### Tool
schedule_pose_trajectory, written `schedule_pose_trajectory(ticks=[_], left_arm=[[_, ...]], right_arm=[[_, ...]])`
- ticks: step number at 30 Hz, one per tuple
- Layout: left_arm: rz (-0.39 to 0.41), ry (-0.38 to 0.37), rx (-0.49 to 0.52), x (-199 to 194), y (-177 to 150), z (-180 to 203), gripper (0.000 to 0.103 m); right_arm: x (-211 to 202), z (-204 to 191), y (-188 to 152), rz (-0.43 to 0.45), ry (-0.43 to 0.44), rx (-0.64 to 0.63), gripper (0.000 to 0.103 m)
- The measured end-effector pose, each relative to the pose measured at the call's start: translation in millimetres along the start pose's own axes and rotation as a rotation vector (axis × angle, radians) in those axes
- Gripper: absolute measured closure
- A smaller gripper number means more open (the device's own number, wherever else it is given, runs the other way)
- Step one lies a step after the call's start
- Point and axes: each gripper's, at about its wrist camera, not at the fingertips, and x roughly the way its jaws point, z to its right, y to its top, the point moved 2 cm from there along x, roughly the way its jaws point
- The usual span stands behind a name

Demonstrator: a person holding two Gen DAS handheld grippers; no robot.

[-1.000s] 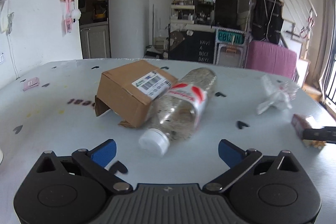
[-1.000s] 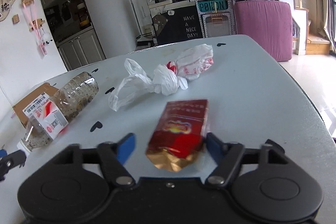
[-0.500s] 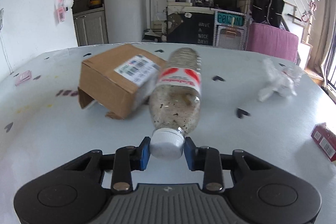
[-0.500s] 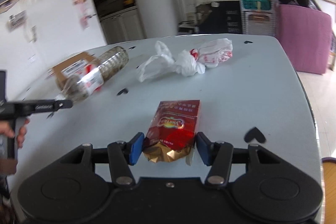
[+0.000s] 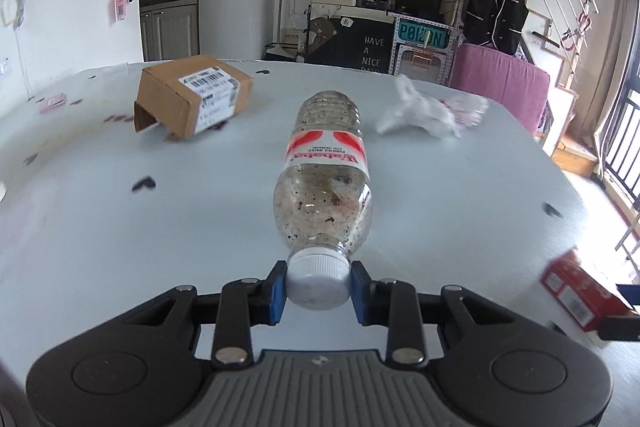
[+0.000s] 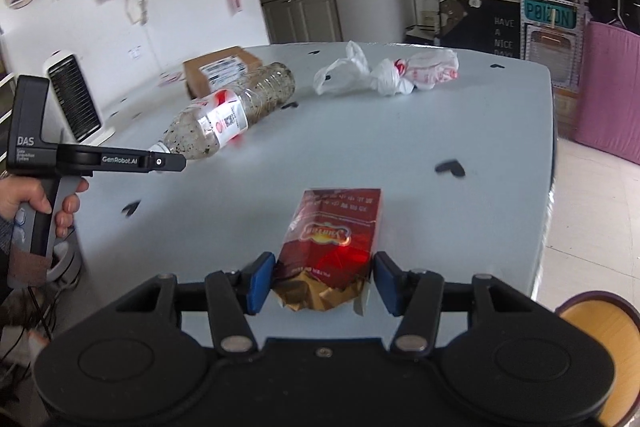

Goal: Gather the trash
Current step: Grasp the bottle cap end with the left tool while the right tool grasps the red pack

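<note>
A clear plastic bottle (image 5: 324, 179) with a red and white label and dirty water points away from me, lifted at the neck. My left gripper (image 5: 318, 285) is shut on its white cap (image 5: 317, 279). The right wrist view shows the same bottle (image 6: 232, 111) slanting up from that gripper (image 6: 160, 161), which a hand (image 6: 36, 199) holds. My right gripper (image 6: 324, 281) is shut on the torn gold end of a red packet (image 6: 336, 231). That packet (image 5: 576, 291) also shows at the lower right of the left wrist view.
On the pale blue table (image 5: 120, 247) lie a cardboard box (image 5: 192, 99) with a shipping label, far left, and a crumpled white plastic bag (image 5: 428, 111), far right. A white heater (image 6: 74, 99) stands left of the table. An orange stool (image 6: 596, 347) sits beyond its right edge.
My left gripper closed on the bottle cap and drew the bottle away from the box. My right gripper closed on the red packet and swung with it toward the table's right edge.
</note>
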Motion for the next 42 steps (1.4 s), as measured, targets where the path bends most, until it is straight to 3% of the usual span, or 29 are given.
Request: schedule_pose_trajectory(ticks=[7, 15, 21, 23, 27, 33, 36, 37, 40, 42], left_arm=[[-0.016, 0.025, -0.014, -36, -31, 27, 0.069], [0.009, 0.066, -0.071, -40, -38, 36, 0.066], [0.042, 0.088, -0.082, -36, -32, 36, 0.041], [0.054, 0.092, -0.071, -34, -28, 38, 0.027], [0.065, 0.111, -0.035, -27, -15, 42, 0.017], [0.036, 0.119, 0.016, -10, 3, 46, 0.016], [0.016, 0.129, 0.034, -2, 10, 46, 0.018], [0.011, 0.127, 0.032, 0, 12, 45, 0.020], [-0.009, 0.116, 0.028, 7, 14, 44, 0.041], [-0.002, 0.118, 0.035, 8, 14, 45, 0.042]], right_arm=[[-26, 10, -20, 0.020, 0.012, 0.022, 0.047], [-21, 5, -22, 0.036, -0.022, 0.072, 0.039], [-15, 0, -18, 0.029, -0.066, 0.096, 0.031], [-13, 1, -16, 0.030, -0.079, 0.109, 0.031], [-8, 3, -13, 0.034, -0.099, 0.126, 0.031], [-3, 3, -12, 0.039, -0.122, 0.123, 0.033], [-3, 2, -13, 0.039, -0.143, 0.102, 0.045], [-3, 2, -13, 0.039, -0.146, 0.101, 0.046], [-4, 3, -13, 0.041, -0.145, 0.103, 0.049], [-5, 4, -13, 0.044, -0.142, 0.107, 0.050]])
